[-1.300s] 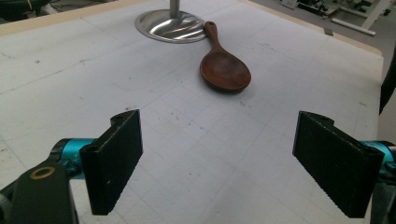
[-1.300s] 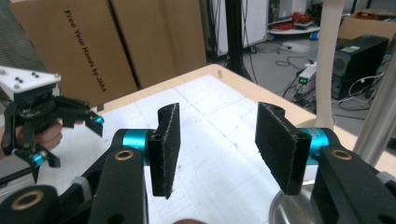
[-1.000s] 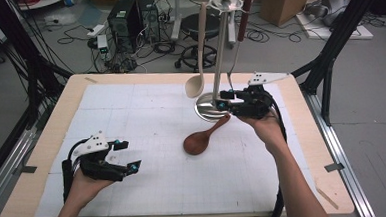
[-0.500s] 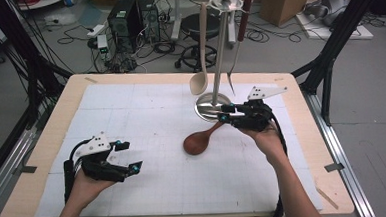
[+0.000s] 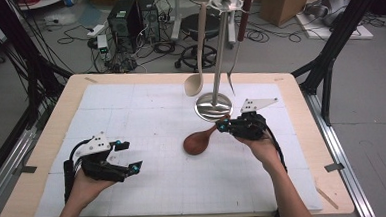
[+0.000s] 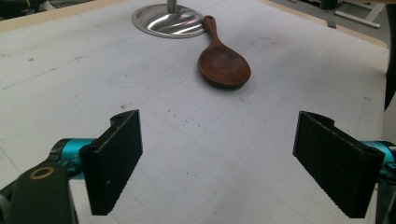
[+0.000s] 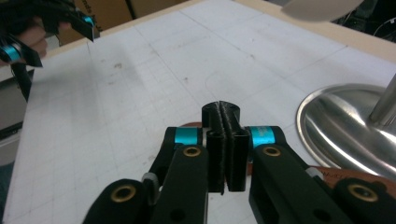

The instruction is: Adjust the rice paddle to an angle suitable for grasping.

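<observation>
The wooden spoon [image 5: 200, 140] lies flat on the white mat [image 5: 131, 116], bowl toward the person and handle running up toward the steel base of the utensil stand [image 5: 214, 106], where its tip seems to touch the rim. The right gripper [image 5: 224, 126] sits low over that handle end. Its jaws have just been closing and now stand pressed together. In the right gripper view the brown handle passes beneath the arms rather than between the pads, so whether anything is truly pinched cannot be told; it looks like the pads met each other above the wood.

If the aim is to lift the spoon toward the stand, where a pale spoon [image 5: 196, 83] and a fork [image 5: 238, 46] already hang, the grip probably needs redoing. The jaws should spread again, drop until the pads straddle the handle down to the mat, and close across its narrow width, a little back from the base so the steel rim does not block one pad.

The left gripper [image 5: 128, 156] rests well apart near the mat's left side, jaws spread wide with nothing between them.
</observation>
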Action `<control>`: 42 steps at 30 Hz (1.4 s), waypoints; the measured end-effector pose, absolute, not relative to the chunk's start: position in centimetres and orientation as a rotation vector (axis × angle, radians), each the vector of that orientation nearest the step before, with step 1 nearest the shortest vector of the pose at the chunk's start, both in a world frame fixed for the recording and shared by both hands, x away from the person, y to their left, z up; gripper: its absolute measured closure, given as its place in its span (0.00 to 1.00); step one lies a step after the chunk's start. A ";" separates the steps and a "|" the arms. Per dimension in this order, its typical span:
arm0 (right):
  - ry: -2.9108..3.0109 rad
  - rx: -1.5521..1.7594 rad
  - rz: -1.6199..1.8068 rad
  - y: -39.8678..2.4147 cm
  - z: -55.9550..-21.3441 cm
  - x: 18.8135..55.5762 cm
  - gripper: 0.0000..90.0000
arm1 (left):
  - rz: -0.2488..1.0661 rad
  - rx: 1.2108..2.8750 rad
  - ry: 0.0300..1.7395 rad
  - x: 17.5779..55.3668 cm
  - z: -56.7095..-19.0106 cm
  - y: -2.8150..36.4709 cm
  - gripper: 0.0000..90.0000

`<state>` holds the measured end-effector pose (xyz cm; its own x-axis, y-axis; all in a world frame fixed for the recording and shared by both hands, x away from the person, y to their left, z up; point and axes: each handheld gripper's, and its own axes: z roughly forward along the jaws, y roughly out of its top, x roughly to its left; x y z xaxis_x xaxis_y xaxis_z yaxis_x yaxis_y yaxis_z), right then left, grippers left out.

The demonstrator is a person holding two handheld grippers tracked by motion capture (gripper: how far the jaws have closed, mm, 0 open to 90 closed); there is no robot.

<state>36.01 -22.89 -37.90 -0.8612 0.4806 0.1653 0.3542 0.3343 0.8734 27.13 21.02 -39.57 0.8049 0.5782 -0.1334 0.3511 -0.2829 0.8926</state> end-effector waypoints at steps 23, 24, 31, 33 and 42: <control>2.514 0.935 1.433 -21.7 -44.0 37.1 1.00 | 0.256 1.905 0.700 27.1 -39.6 21.0 0.18; 2.512 0.947 1.433 -21.6 -44.2 37.2 1.00 | 0.256 1.905 0.700 27.1 -39.6 21.0 0.18; 2.524 0.953 1.392 -21.1 -45.0 37.6 1.00 | 0.256 1.906 0.701 27.1 -39.7 21.0 0.18; 2.522 0.960 1.385 -21.1 -45.2 37.8 1.00 | 0.254 1.906 0.701 27.1 -39.7 21.0 0.18; 2.526 0.940 1.371 -20.4 -45.4 37.9 1.00 | 0.253 1.907 0.700 27.1 -39.7 20.9 0.18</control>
